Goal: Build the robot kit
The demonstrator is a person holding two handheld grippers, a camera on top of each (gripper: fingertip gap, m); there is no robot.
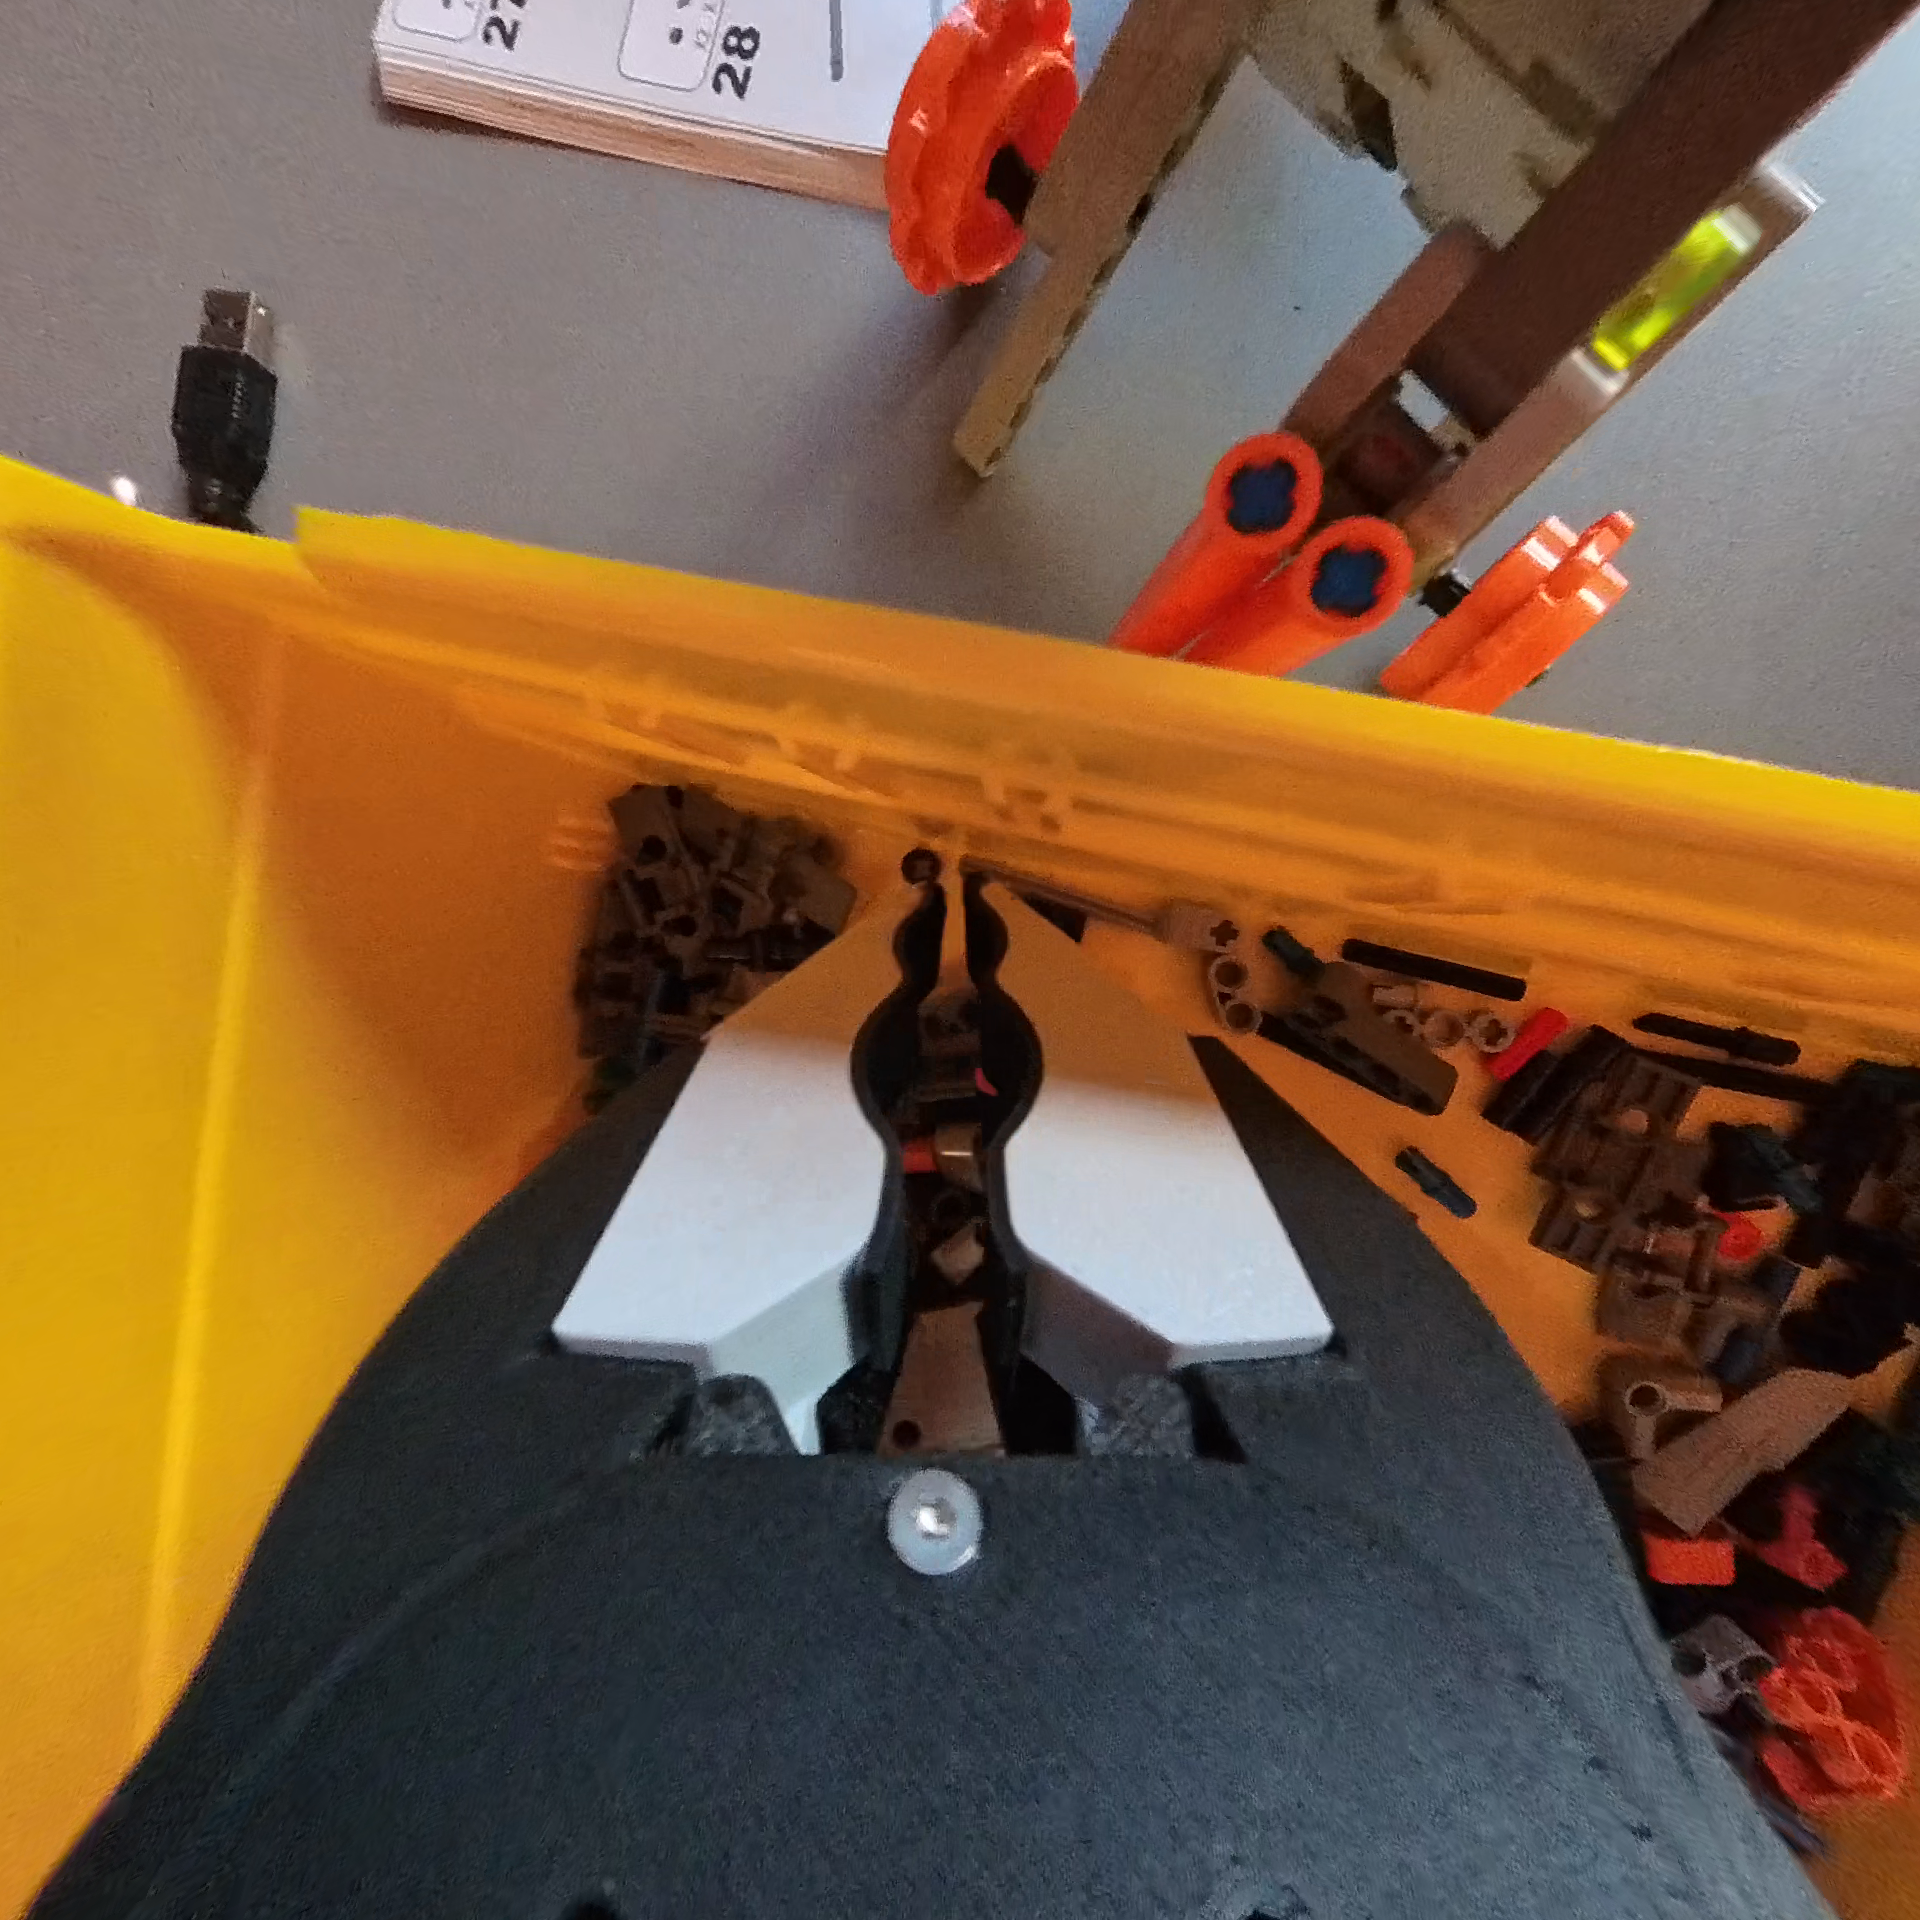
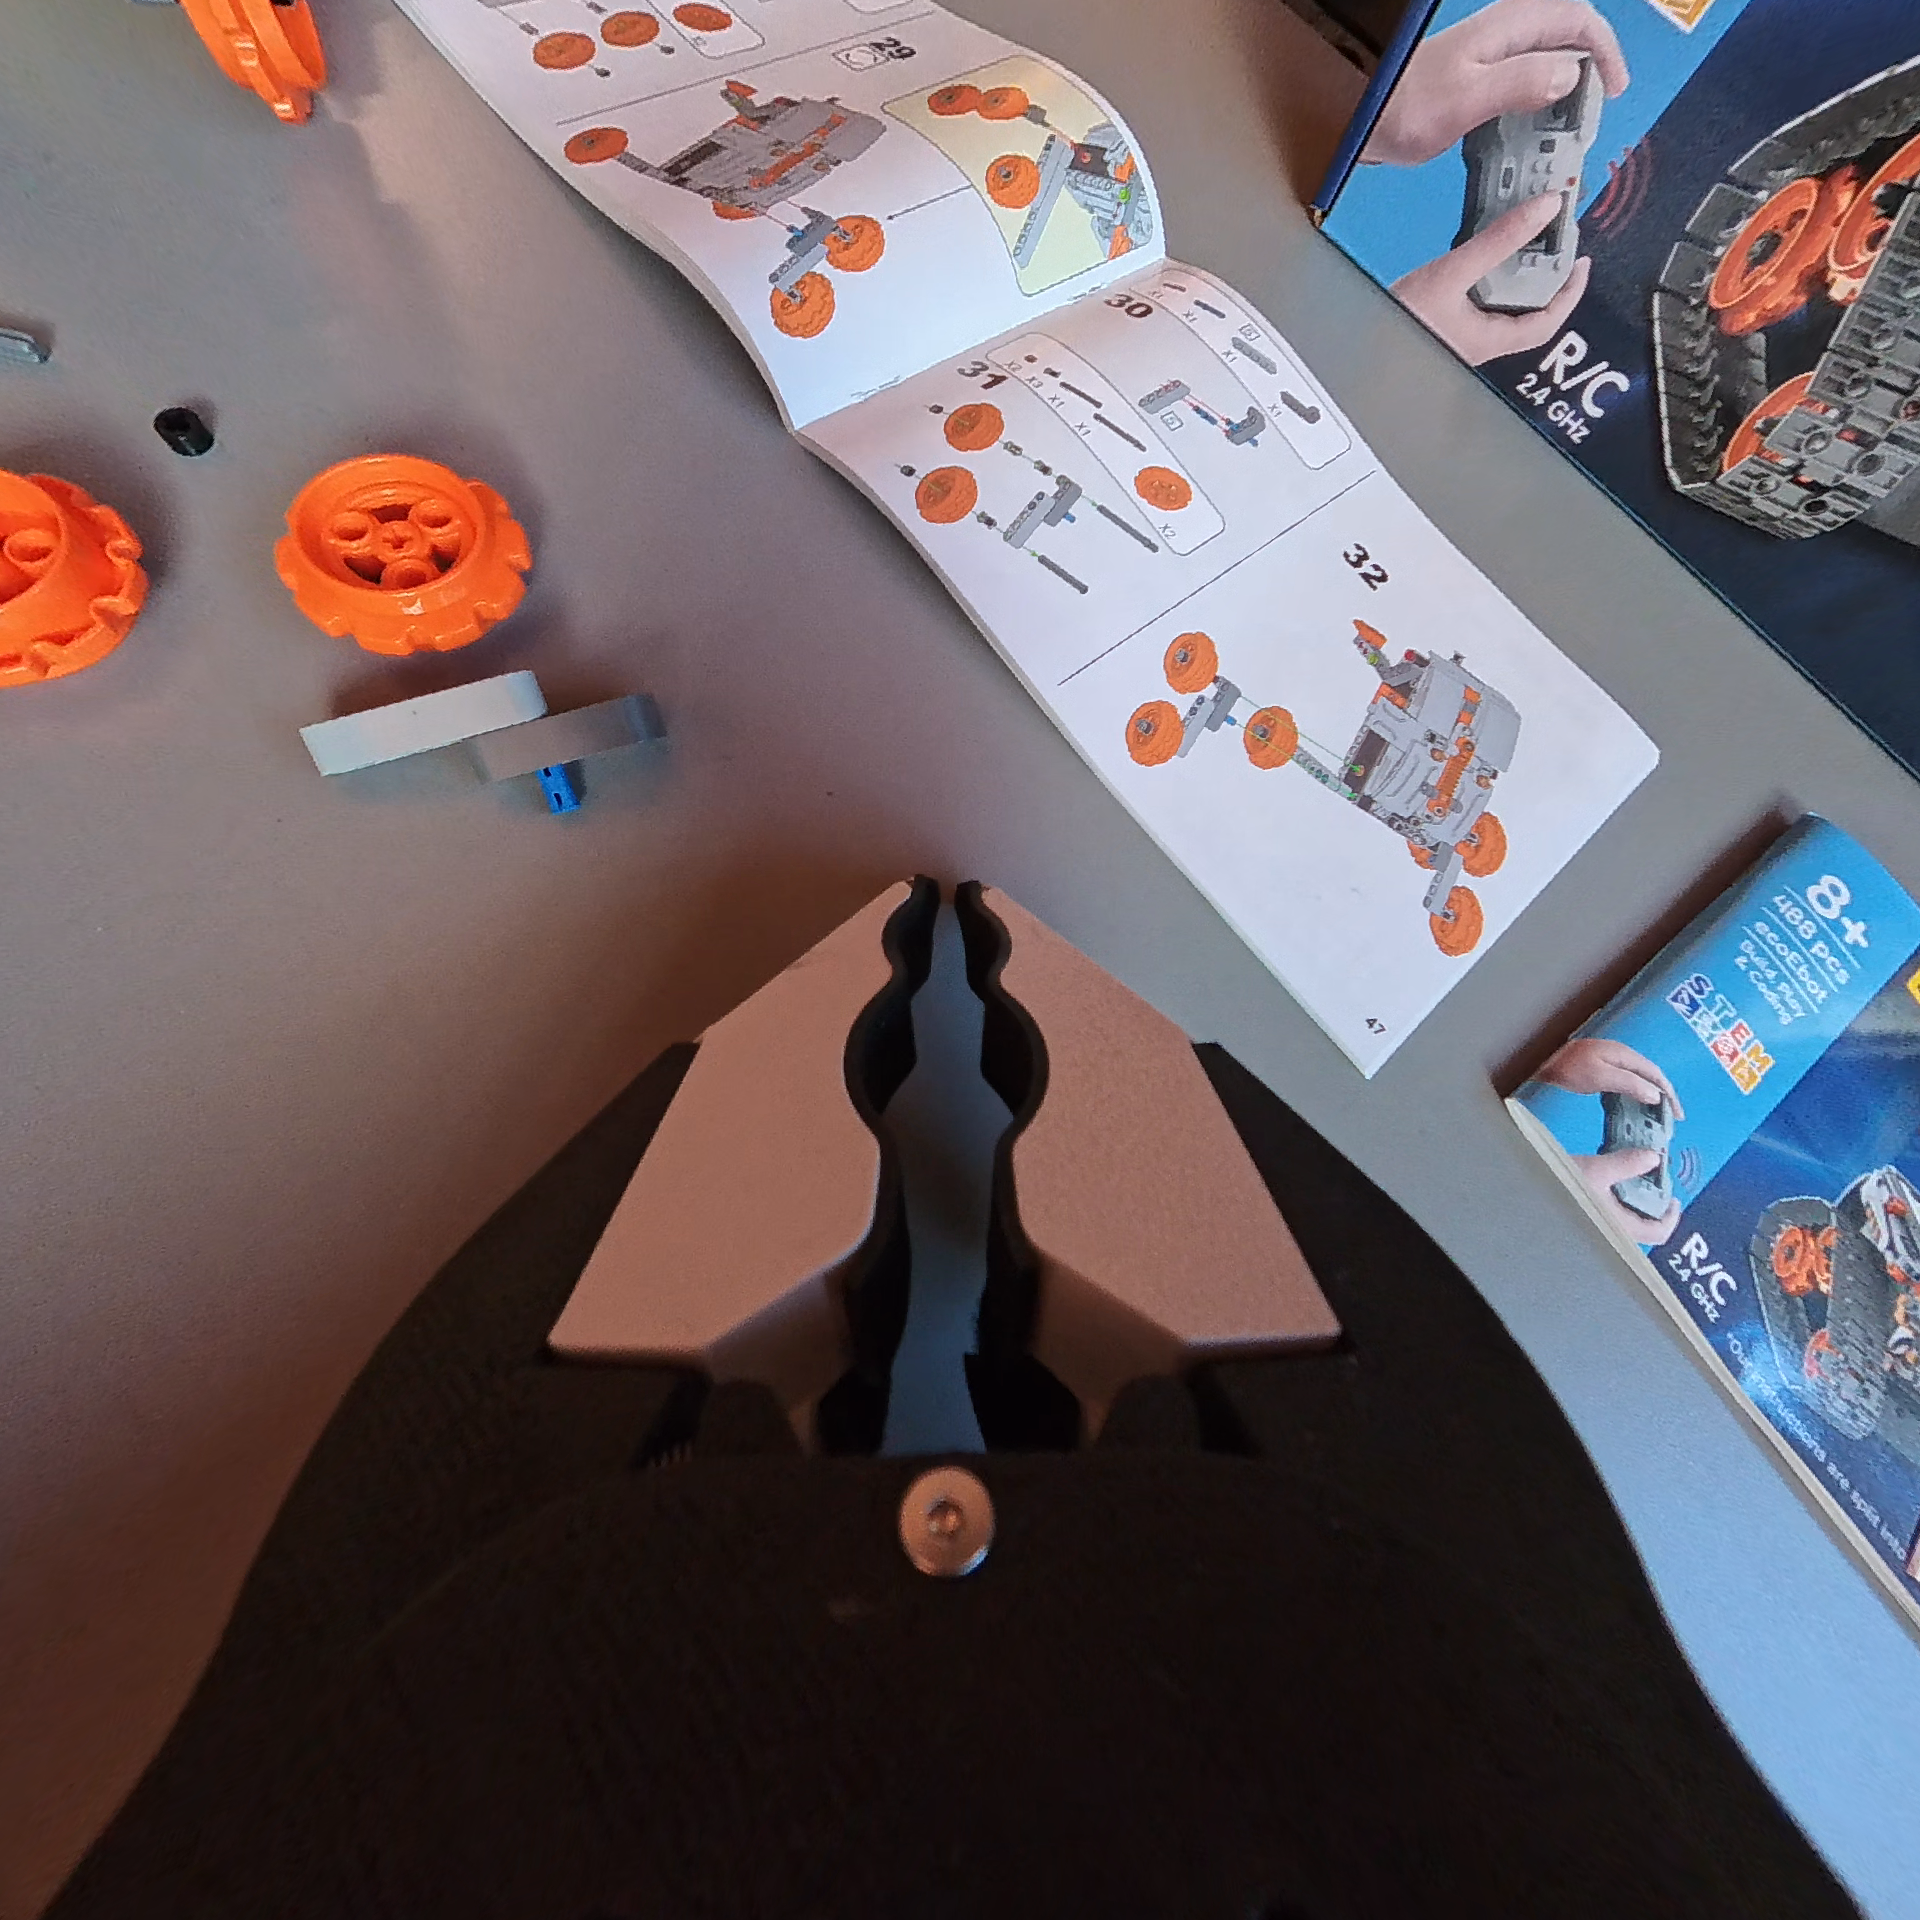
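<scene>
Both tongs nearly closed: left [image 1: 951, 883] inside yellow bin [image 1: 312, 831]

Left gripper [image 1: 948, 883] jaws nearly closed, right gripper [image 2: 945, 888] likewise, empty

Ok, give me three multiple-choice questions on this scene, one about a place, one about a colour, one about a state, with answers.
1. Where is the left hand-held gripper?
A. Over the open booklet
B. Inside the yellow bin
C. On the box

2. What colour is the wheel lying beside the grey beams?
A. Orange
B. Green
C. White

3. How does the right hand-held gripper stand?
A. Clamped on a wheel
B. Wide open
C. Nearly shut, holding nothing

Answers: B, its tips sit among small dark parts by the bin wall; A, the wheel is plainly orange; C, only bare table shows between its nearly closed tips.
</scene>
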